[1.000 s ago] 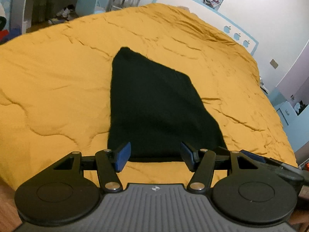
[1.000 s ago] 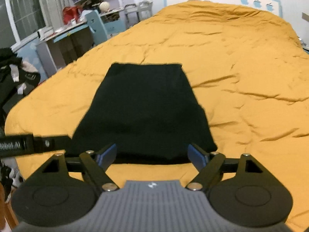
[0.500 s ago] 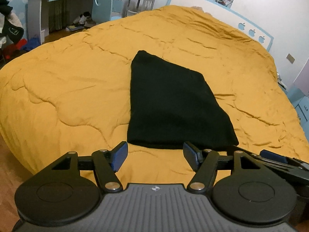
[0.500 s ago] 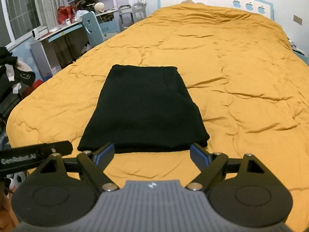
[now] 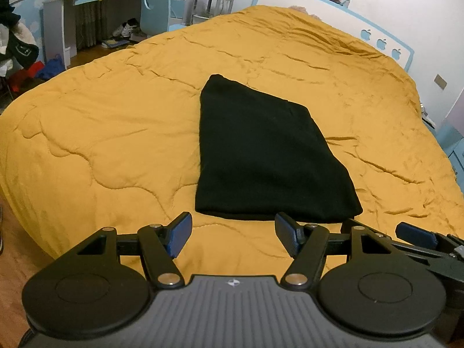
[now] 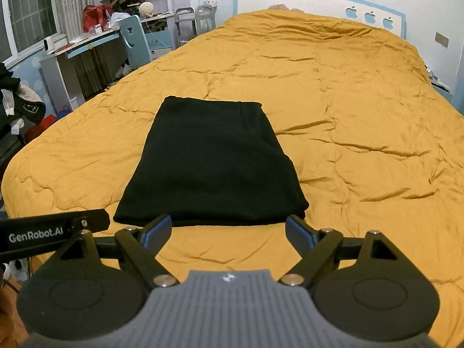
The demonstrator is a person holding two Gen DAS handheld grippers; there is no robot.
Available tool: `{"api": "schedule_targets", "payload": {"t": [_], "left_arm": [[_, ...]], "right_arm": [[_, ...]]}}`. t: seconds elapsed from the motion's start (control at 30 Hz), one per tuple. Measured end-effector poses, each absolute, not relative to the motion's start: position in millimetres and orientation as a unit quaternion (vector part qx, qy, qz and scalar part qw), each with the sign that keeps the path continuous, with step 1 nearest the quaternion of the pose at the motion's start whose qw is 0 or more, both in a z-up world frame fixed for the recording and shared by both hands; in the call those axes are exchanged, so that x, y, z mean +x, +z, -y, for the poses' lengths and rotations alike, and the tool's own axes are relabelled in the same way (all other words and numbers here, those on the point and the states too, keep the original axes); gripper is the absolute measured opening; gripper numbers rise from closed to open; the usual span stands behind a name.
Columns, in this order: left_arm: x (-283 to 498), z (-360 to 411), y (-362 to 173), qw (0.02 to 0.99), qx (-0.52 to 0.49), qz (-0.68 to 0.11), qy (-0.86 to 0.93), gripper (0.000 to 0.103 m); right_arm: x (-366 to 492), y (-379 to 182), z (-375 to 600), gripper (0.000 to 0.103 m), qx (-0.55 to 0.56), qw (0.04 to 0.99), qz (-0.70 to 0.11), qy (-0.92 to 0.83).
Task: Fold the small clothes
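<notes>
A black garment (image 5: 261,156) lies folded into a flat rectangle on the yellow quilt (image 5: 101,133); it also shows in the right wrist view (image 6: 208,162). My left gripper (image 5: 233,236) is open and empty, just short of the garment's near edge. My right gripper (image 6: 229,232) is open and empty, also just in front of that edge. The right gripper shows at the right edge of the left wrist view (image 5: 417,239), and the left gripper's side shows at the left of the right wrist view (image 6: 52,229).
The yellow quilt (image 6: 362,116) covers a large bed with a white and blue headboard (image 6: 319,3). A desk (image 5: 87,8) and a blue chair (image 5: 155,5) stand to the left, with clothes and clutter on the wooden floor (image 5: 11,261).
Both grippers have pulled back and up from the garment's near edge, staying open. The garment lies still and now looks smaller and farther away.
</notes>
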State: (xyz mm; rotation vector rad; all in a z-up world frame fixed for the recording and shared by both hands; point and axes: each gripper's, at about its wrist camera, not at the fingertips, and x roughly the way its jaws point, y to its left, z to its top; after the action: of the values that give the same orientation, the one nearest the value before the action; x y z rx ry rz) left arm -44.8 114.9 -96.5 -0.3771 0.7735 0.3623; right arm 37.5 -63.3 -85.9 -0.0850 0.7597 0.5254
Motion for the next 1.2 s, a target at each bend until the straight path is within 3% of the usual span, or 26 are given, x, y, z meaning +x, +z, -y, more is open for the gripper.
{"api": "schedule_targets", "payload": {"t": [1.2], "left_arm": [[-40, -100, -104, 0.889, -0.162, -0.397, 0.161, 0.076]], "right_arm": [[35, -85, 81, 0.082, -0.023, 0.897, -0.369, 0.240]]}}
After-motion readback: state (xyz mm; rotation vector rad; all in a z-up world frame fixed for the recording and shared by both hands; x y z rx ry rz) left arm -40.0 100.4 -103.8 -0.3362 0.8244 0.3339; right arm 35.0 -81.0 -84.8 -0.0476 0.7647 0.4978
